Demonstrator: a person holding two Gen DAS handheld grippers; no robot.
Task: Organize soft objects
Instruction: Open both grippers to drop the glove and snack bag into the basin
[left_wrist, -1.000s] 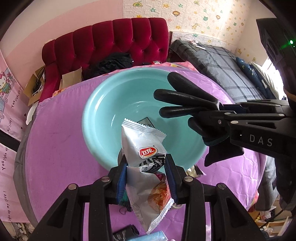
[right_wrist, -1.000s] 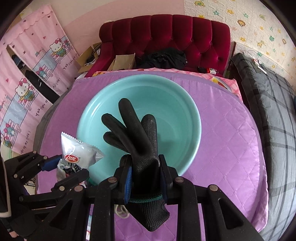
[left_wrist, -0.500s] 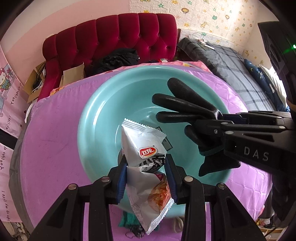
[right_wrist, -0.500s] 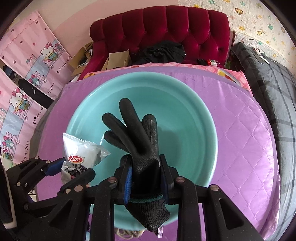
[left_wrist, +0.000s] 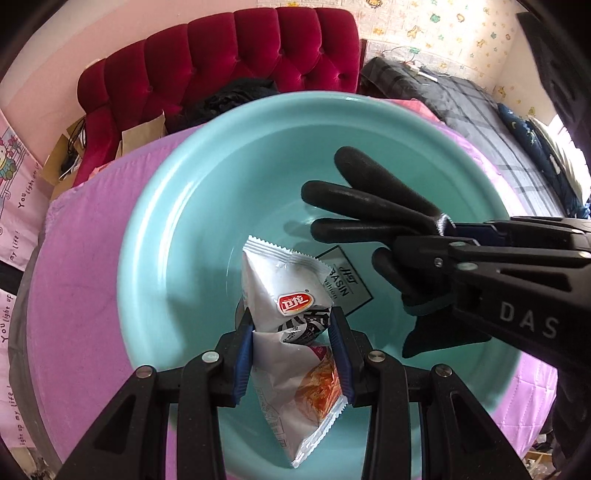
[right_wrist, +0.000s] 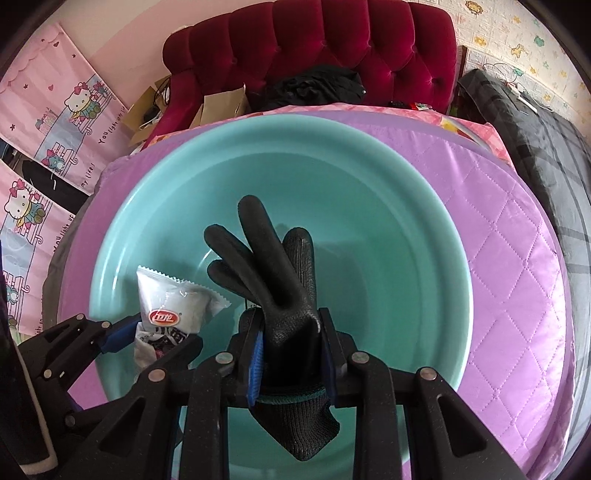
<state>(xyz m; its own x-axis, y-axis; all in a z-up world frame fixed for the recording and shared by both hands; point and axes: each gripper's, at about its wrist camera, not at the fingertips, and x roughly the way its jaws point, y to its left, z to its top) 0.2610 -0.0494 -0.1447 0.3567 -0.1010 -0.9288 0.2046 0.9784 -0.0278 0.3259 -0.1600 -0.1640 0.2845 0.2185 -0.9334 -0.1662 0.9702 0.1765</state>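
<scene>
My left gripper (left_wrist: 293, 325) is shut on a silver snack bag (left_wrist: 291, 295) with a red logo, held above the inside of a wide teal basin (left_wrist: 177, 206). My right gripper (right_wrist: 290, 332) is shut on a black work glove (right_wrist: 273, 280), its fingers pointing up over the same basin (right_wrist: 388, 221). In the left wrist view the glove (left_wrist: 369, 206) and the right gripper (left_wrist: 454, 236) reach in from the right. The right wrist view shows the snack bag (right_wrist: 170, 306) in the left gripper (right_wrist: 155, 332) at lower left. A label lies on the basin floor.
The basin sits on a purple quilted cover (right_wrist: 509, 251). Behind it stands a red tufted sofa (right_wrist: 314, 44) with black clothes and cardboard. A dark plaid bed (left_wrist: 472, 103) lies to the right, pink cartoon curtains (right_wrist: 40, 122) to the left.
Both grippers have come down and forward over the basin, which now fills much more of each view. The bag and the glove stay gripped as before.
</scene>
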